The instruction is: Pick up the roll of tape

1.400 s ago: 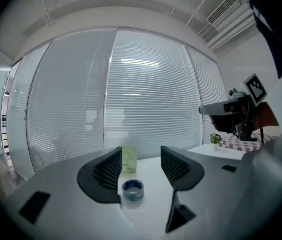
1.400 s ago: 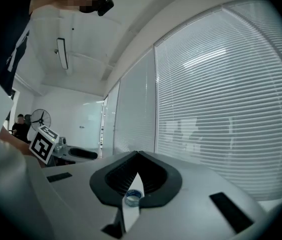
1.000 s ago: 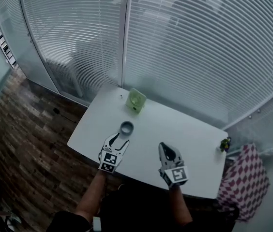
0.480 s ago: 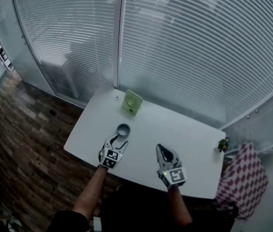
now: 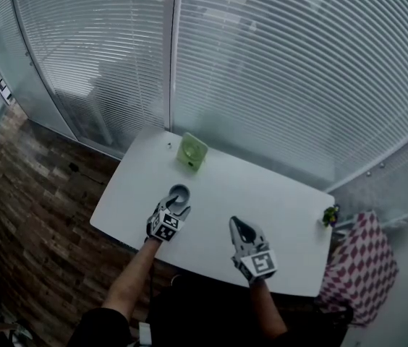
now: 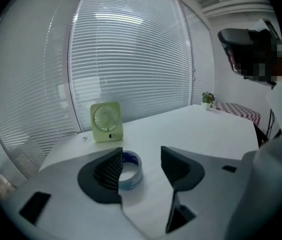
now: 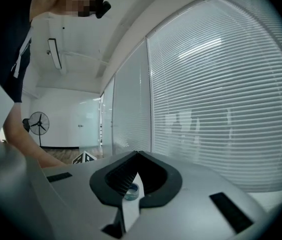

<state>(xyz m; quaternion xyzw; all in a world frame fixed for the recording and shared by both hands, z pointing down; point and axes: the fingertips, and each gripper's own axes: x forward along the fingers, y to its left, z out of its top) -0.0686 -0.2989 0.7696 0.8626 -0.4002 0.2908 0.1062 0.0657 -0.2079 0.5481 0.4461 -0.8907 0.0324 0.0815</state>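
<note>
A roll of tape (image 5: 179, 192) with a blue band lies flat on the white table (image 5: 276, 208). My left gripper (image 5: 177, 205) is open, its tips at the roll's near side. In the left gripper view the tape (image 6: 132, 170) sits just ahead in the gap, close to the left jaw, which hides part of it. The left gripper (image 6: 141, 165) holds nothing. My right gripper (image 5: 234, 223) hovers over the table to the right of the tape, shut and empty. In the right gripper view its jaw tips (image 7: 137, 155) meet, and the tape (image 7: 131, 190) shows small below them.
A small green fan (image 5: 192, 151) stands at the table's far side, also in the left gripper view as the fan (image 6: 106, 122). A little potted plant (image 5: 328, 215) sits at the right edge beside a checked cloth (image 5: 356, 270). Blinds and glass walls lie behind the table.
My left gripper has moved forward to the tape roll, its open jaws now at the roll. The right gripper has hardly moved. The head view has shifted slightly.
</note>
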